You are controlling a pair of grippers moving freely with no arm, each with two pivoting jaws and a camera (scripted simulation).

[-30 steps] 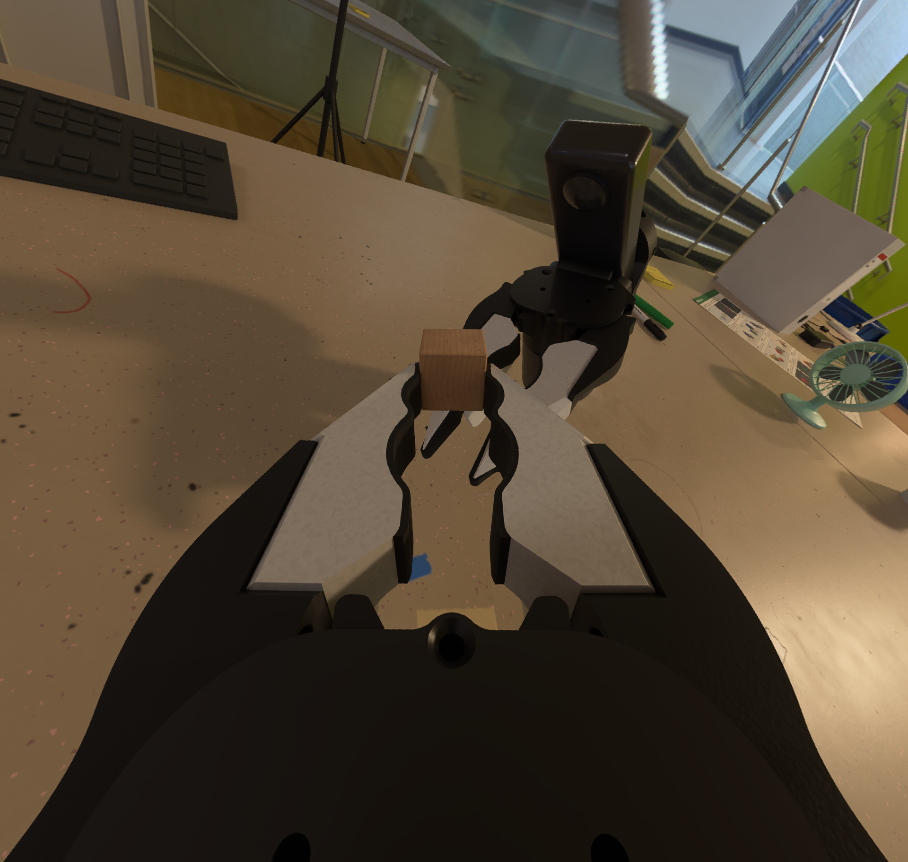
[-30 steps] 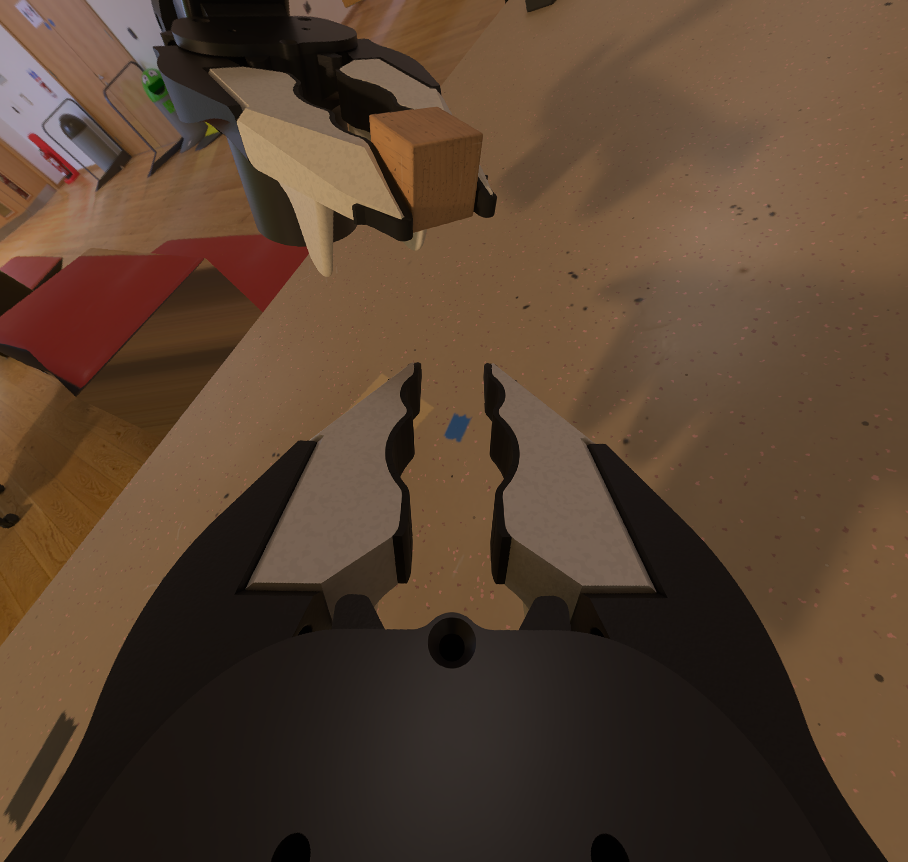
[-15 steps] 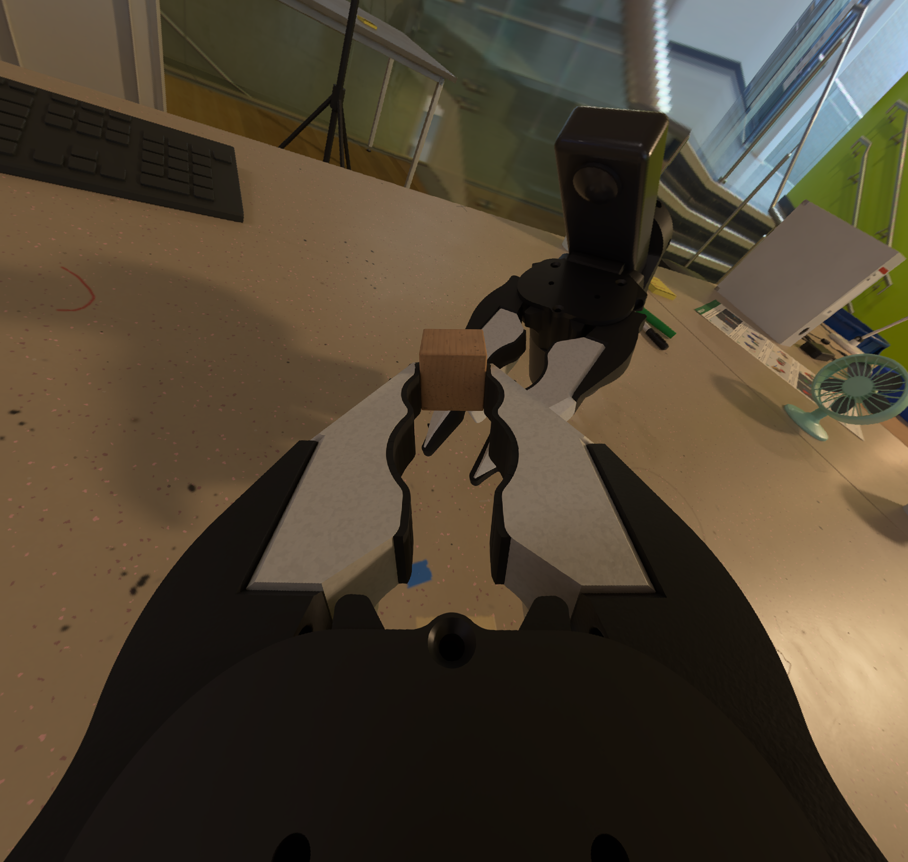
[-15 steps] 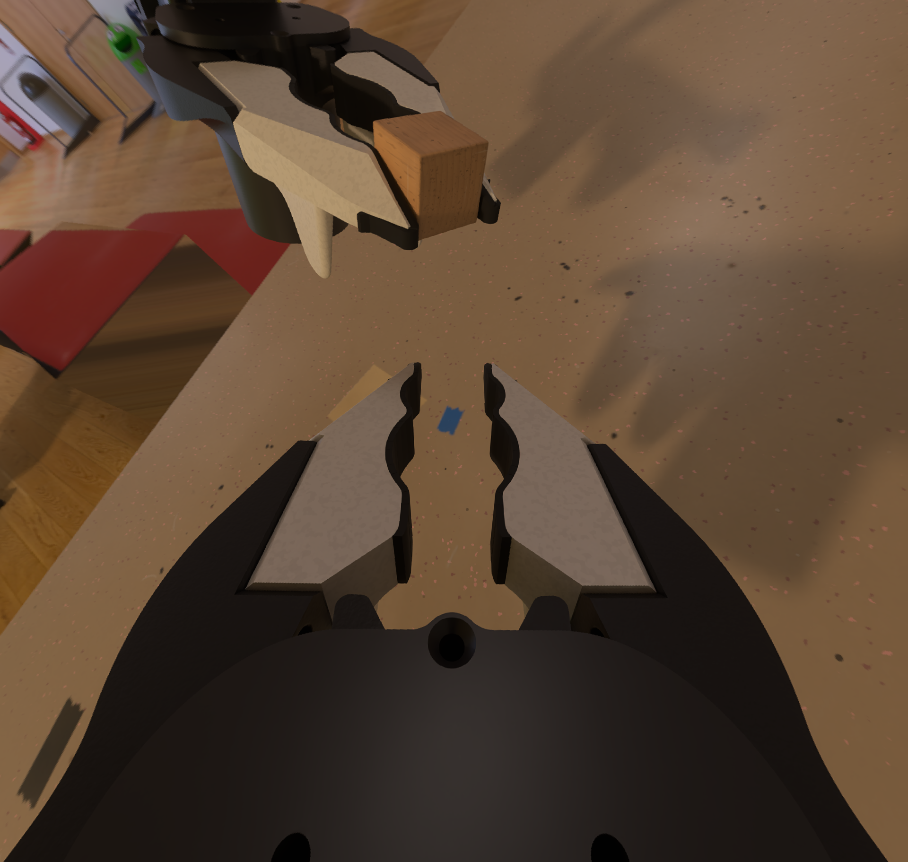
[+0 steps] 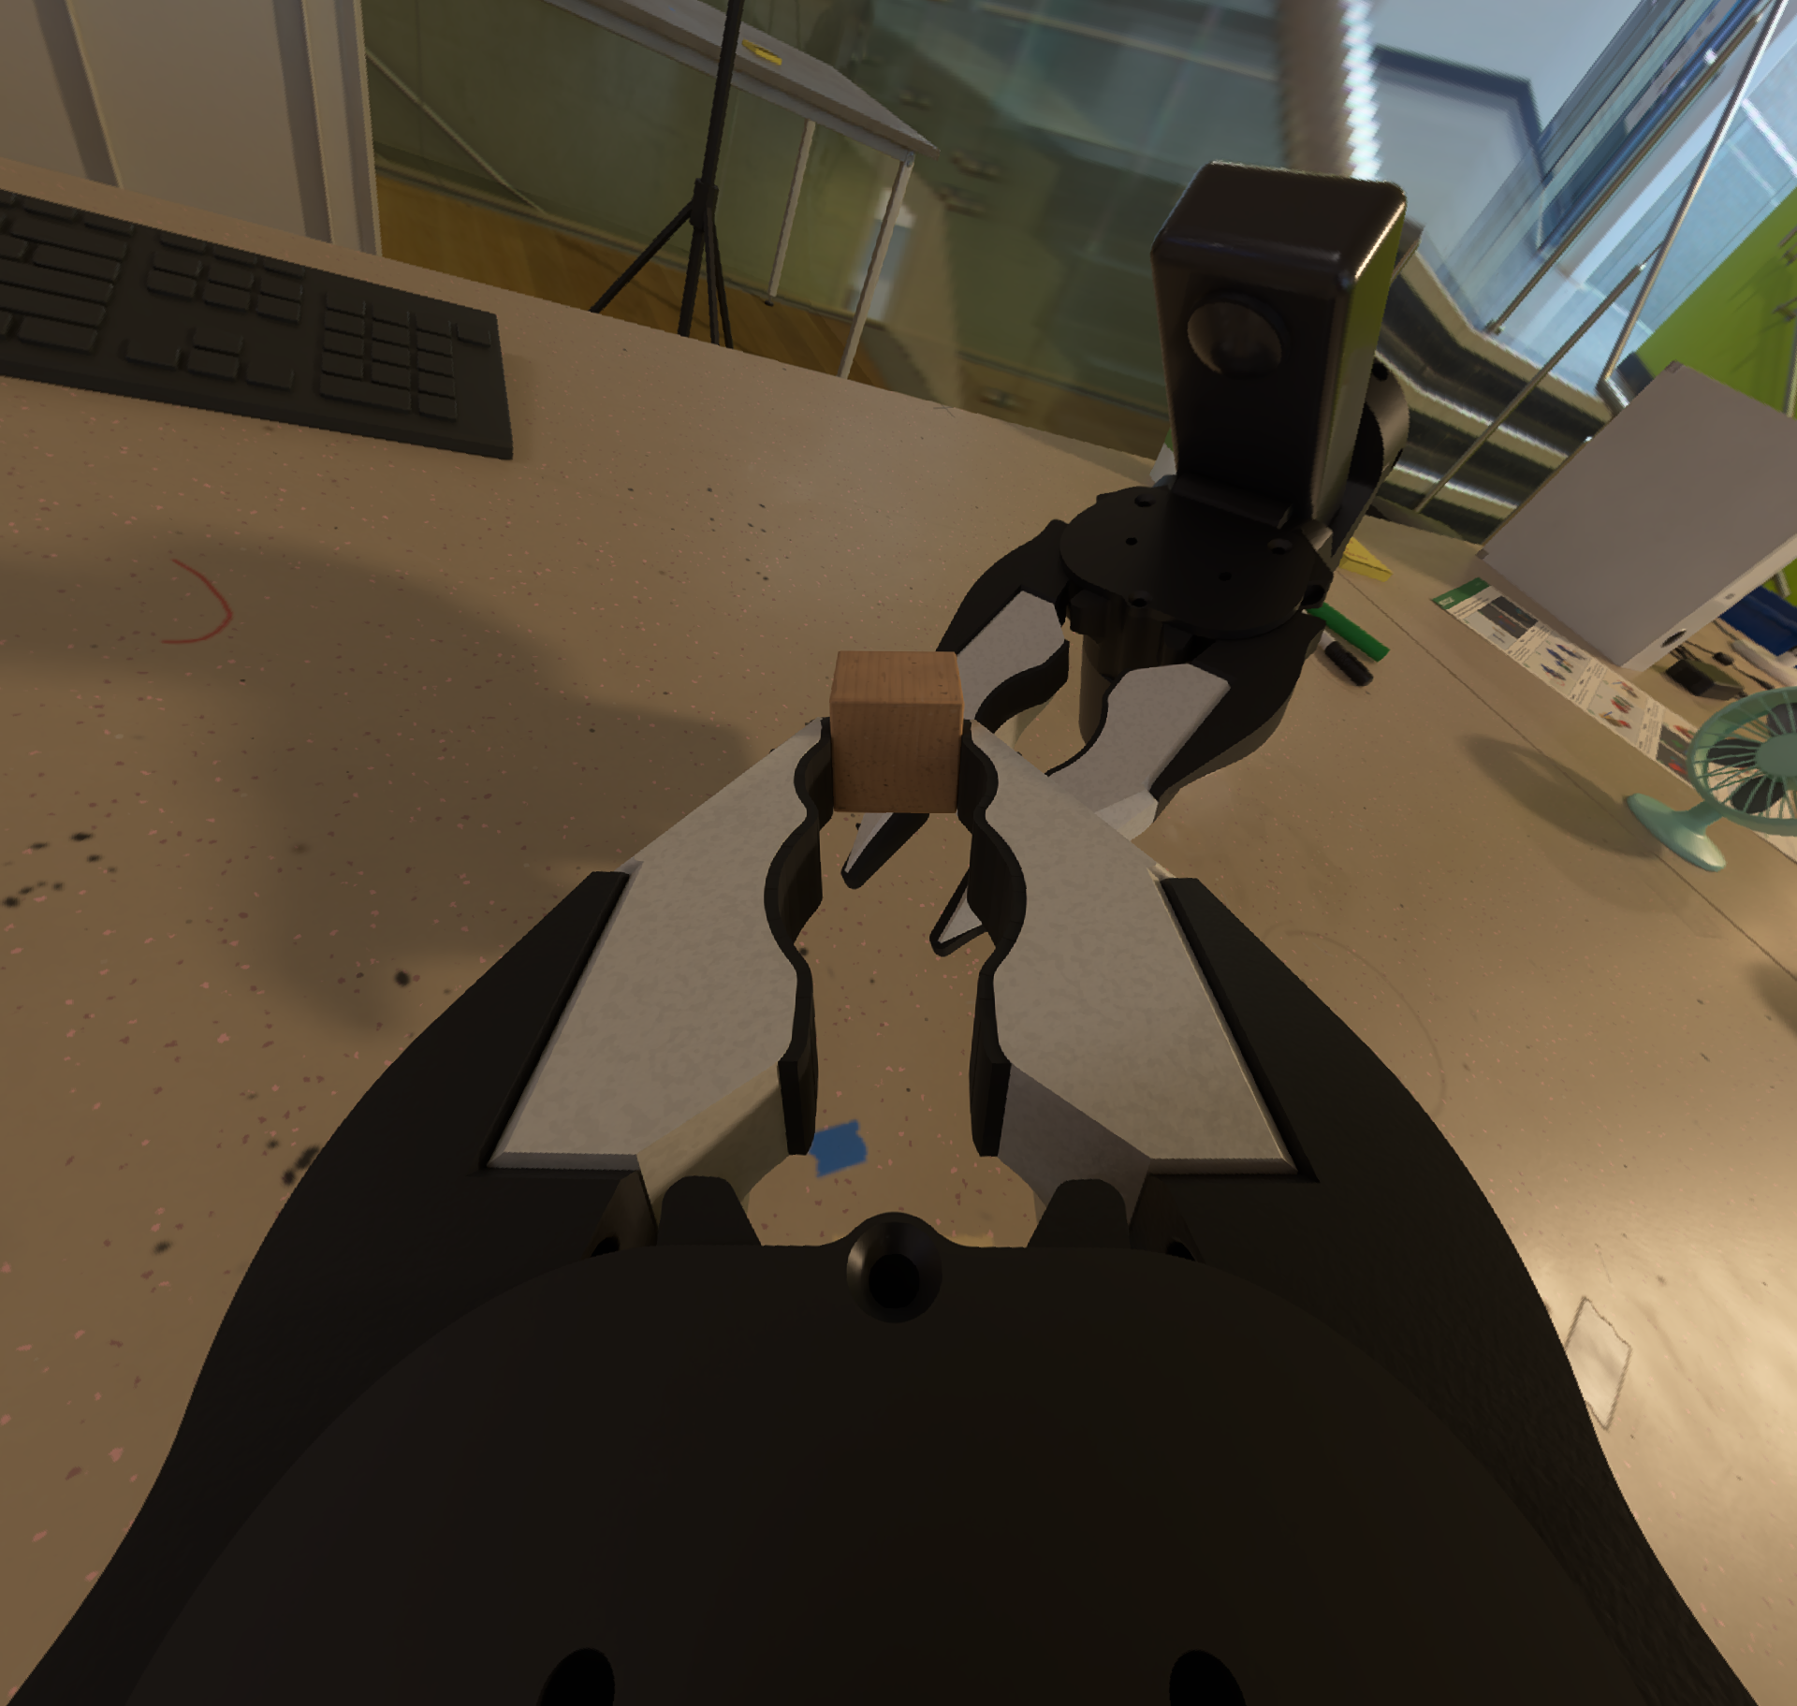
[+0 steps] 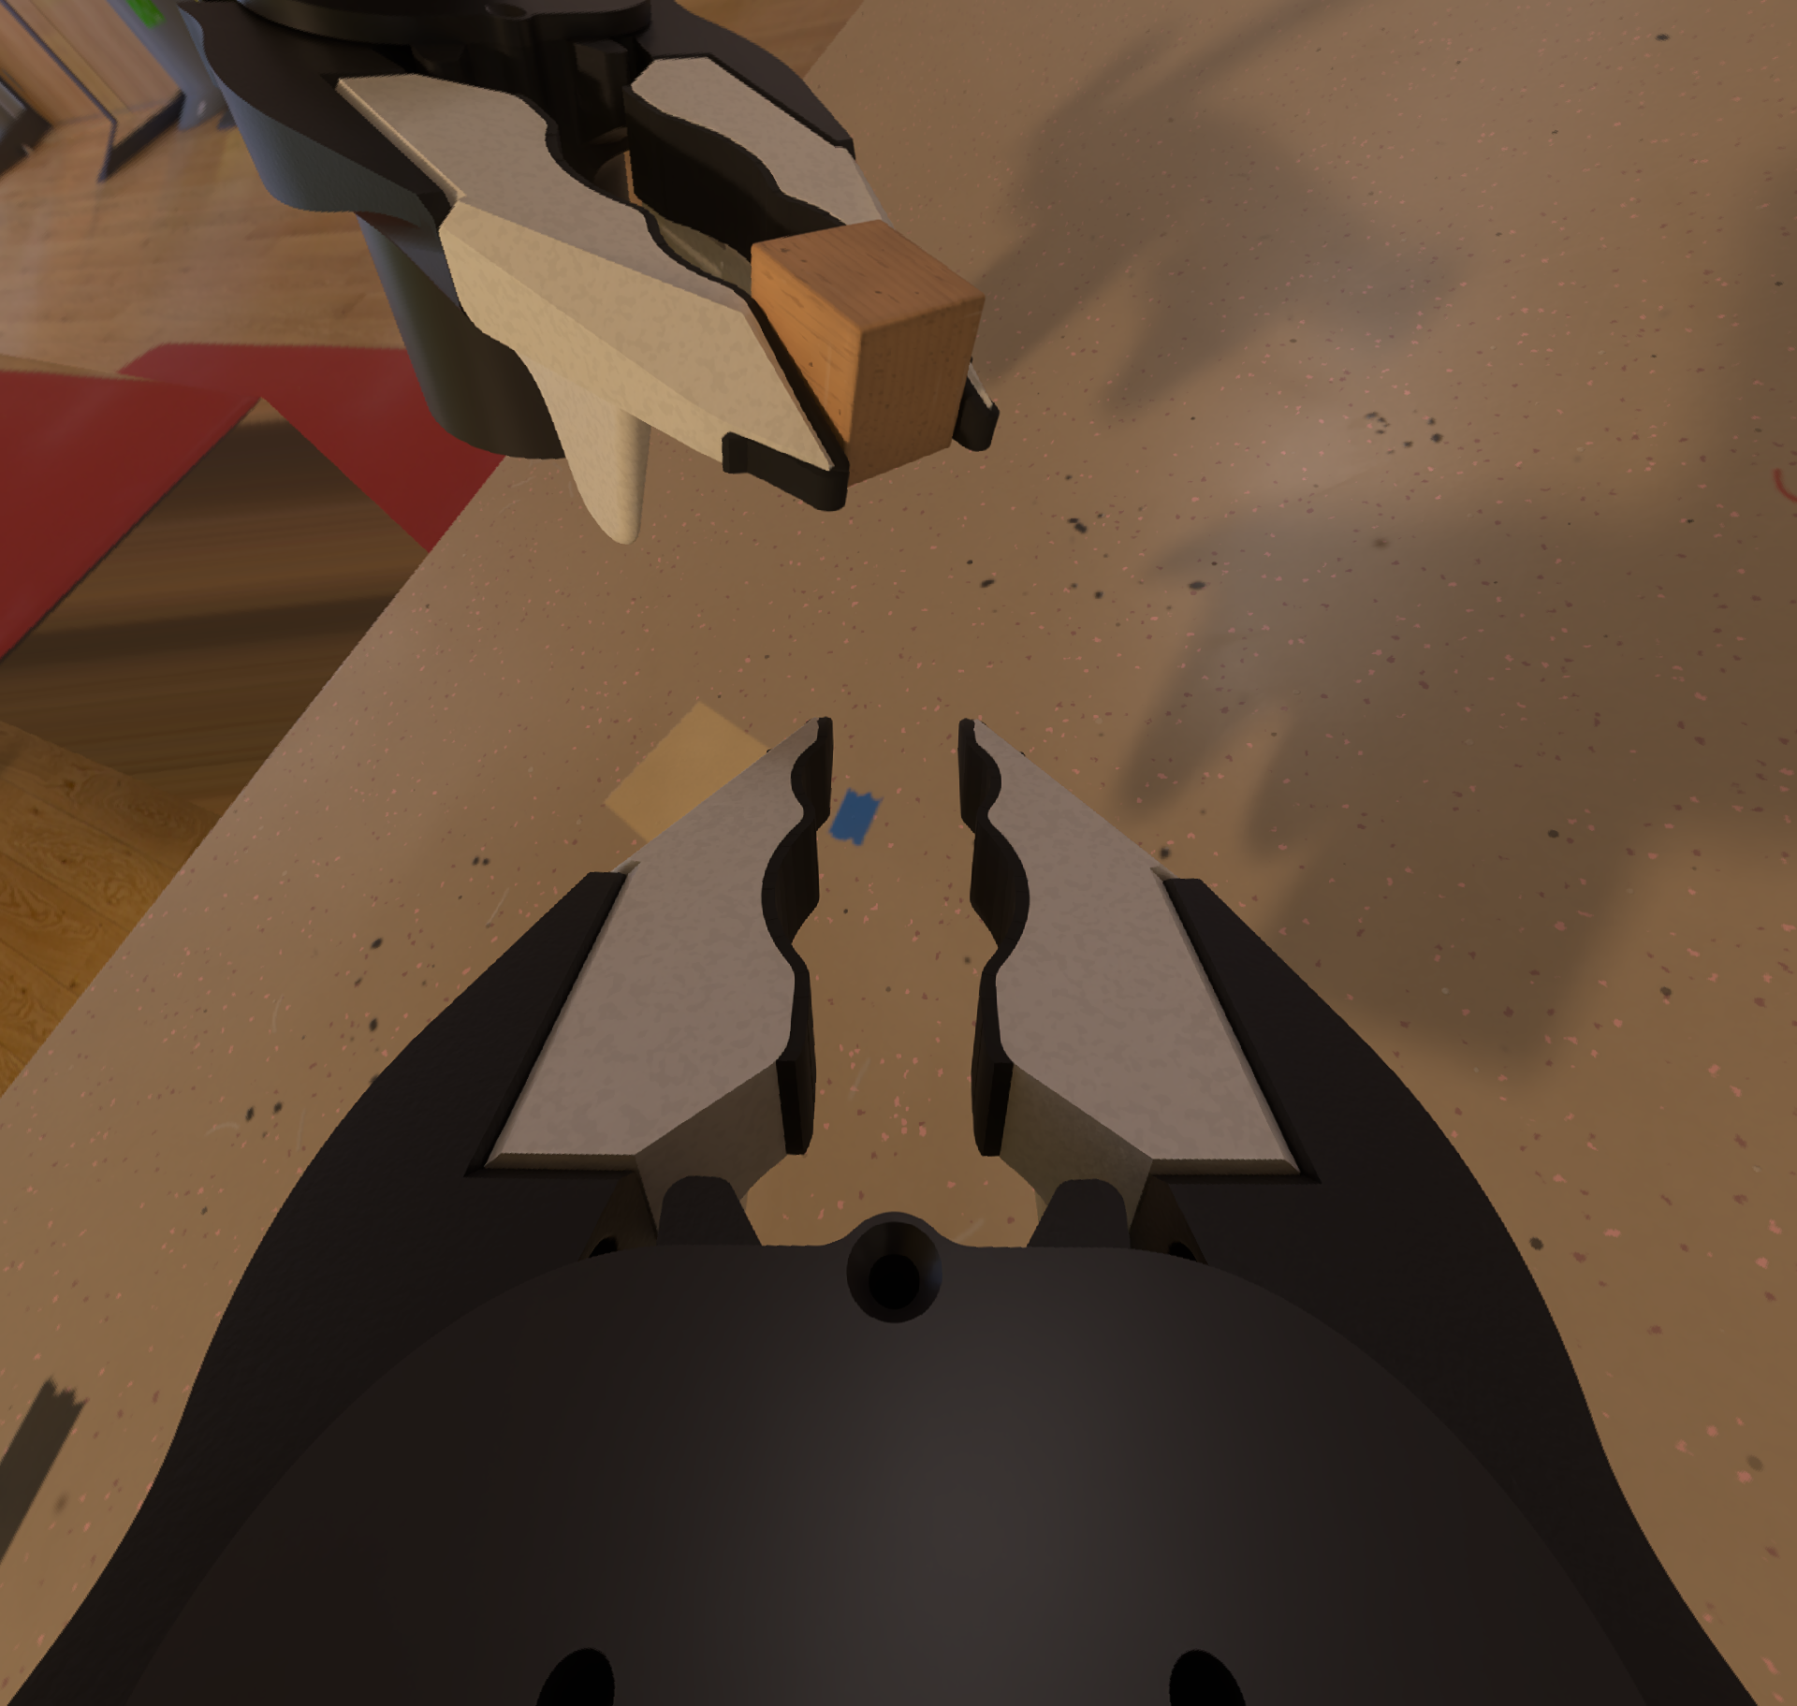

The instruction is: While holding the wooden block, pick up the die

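Left wrist view: left claw (image 5: 896,753) clamped on the wooden block (image 5: 895,743) at its fingertips, raised above the speckled desk (image 5: 486,687); right claw (image 5: 1031,784) just beyond, facing back; blue scrap (image 5: 838,1148) on the desk below. Right wrist view: right claw (image 6: 896,745) parted and empty over the same scrap (image 6: 856,816), beside a tan patch (image 6: 681,775); block (image 6: 875,347) pinched ahead. No die seen in either view.
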